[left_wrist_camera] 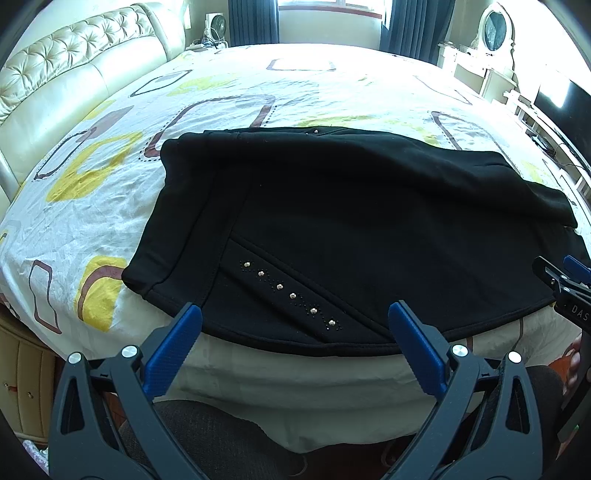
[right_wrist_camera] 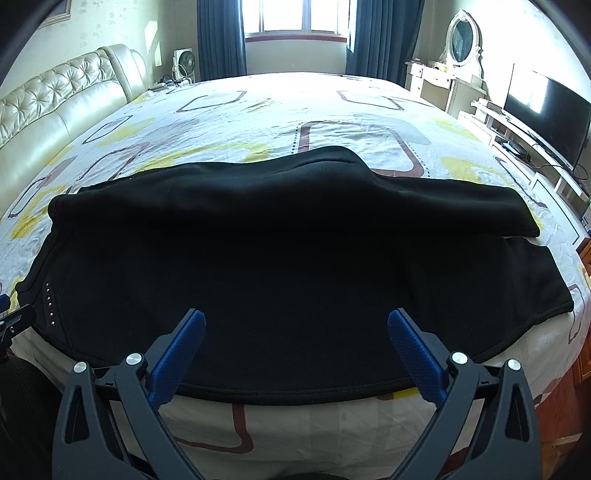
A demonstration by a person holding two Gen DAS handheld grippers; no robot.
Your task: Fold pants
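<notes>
Black pants [left_wrist_camera: 332, 221] lie across the near edge of the bed, folded lengthwise with one layer over the other. A row of small studs [left_wrist_camera: 291, 295] marks the pocket near the waist end at the left. My left gripper [left_wrist_camera: 295, 314] is open and empty, just above the pants' near hem by the studs. My right gripper [right_wrist_camera: 295, 321] is open and empty above the near hem, farther right along the pants [right_wrist_camera: 295, 258]. The right gripper's tip shows at the right edge of the left wrist view [left_wrist_camera: 561, 280]; the left gripper's tip shows at the left edge of the right wrist view [right_wrist_camera: 14, 321].
The bed sheet [left_wrist_camera: 110, 177] is white with yellow and brown shapes. A tufted cream headboard [left_wrist_camera: 55, 85] stands at the left. A dresser with an oval mirror [right_wrist_camera: 461, 40] and a TV [right_wrist_camera: 546, 114] stand at the right. A window with dark curtains [right_wrist_camera: 295, 22] is behind.
</notes>
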